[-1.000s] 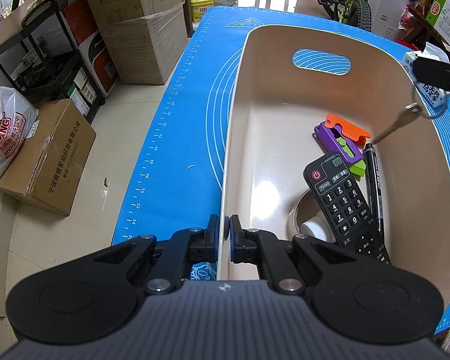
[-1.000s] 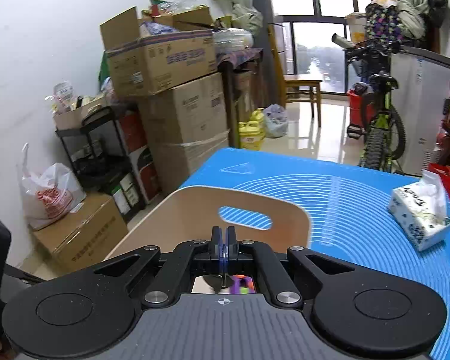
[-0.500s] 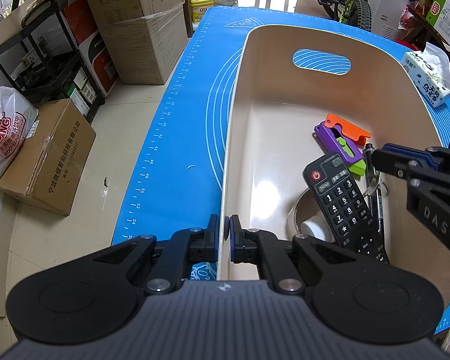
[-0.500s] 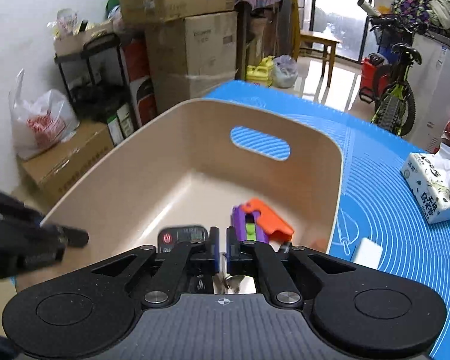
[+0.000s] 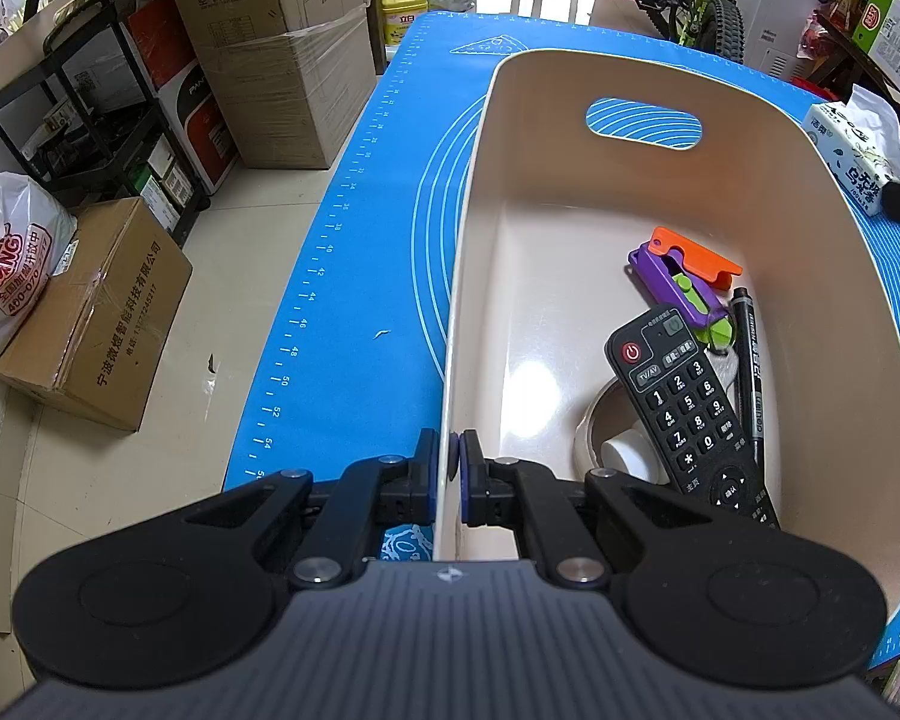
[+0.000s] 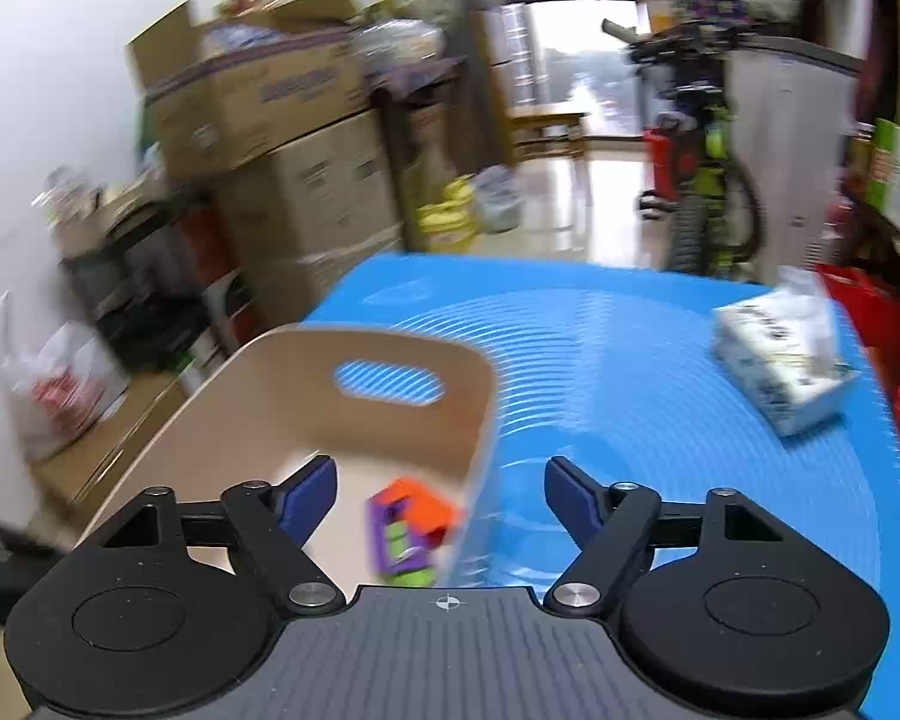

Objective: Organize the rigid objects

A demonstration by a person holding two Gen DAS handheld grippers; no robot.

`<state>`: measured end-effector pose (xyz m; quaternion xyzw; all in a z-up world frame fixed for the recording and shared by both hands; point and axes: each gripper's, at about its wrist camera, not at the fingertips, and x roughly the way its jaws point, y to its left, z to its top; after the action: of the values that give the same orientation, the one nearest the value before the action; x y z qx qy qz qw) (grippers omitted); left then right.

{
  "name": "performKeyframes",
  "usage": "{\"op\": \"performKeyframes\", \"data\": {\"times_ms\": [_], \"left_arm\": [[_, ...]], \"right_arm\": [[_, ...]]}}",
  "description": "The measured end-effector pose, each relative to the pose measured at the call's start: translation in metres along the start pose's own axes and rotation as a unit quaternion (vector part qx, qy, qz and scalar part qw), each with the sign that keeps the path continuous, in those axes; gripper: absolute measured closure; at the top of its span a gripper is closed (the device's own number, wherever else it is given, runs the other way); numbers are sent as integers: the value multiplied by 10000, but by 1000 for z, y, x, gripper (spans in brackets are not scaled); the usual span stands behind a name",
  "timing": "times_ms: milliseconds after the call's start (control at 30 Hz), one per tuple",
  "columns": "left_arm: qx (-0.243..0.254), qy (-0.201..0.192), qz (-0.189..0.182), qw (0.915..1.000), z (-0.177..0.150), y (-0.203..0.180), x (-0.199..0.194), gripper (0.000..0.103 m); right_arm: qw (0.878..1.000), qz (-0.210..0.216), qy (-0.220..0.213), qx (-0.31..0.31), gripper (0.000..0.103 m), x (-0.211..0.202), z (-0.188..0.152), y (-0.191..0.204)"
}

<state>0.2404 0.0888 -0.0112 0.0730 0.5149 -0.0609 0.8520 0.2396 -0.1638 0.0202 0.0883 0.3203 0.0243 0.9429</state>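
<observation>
Above the bin (image 6: 306, 420), the right gripper (image 6: 441, 495) now has its jaws apart, the key released inside, while the left gripper (image 5: 455, 468) stays clamped on the bin wall.

The bin's (image 5: 834, 276) left half lies bare; remote (image 5: 684, 402), pen (image 5: 753, 372) and toy (image 5: 684, 282) crowd its right side.

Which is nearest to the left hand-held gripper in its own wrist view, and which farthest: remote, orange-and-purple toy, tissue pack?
Left hand-held gripper clamps the bin wall.
1. Remote: inside the bin, near right.
2. Orange-and-purple toy: inside, beyond the remote.
3. Tissue pack: outside, far right on the mat.
</observation>
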Motion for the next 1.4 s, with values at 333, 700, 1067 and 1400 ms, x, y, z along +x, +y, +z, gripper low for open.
{"op": "performKeyframes", "data": {"times_ms": [333,700,1067,1400], "left_arm": [[0,-1,2,10000,0,0,0,95],[9,2,10,10000,0,0,-1,95],[5,0,15,10000,1,0,-1,95],[6,-1,16,10000,1,0,-1,95]], "right_arm": [[9951,-905,359,152,22,27,-28,-56],[9897,-992,1008,242,22,77,-76,-52],[9872,-1241,957,297,22,93,-85,-39],[9880,-1351,748,24,48,85,-88,-30]]}}
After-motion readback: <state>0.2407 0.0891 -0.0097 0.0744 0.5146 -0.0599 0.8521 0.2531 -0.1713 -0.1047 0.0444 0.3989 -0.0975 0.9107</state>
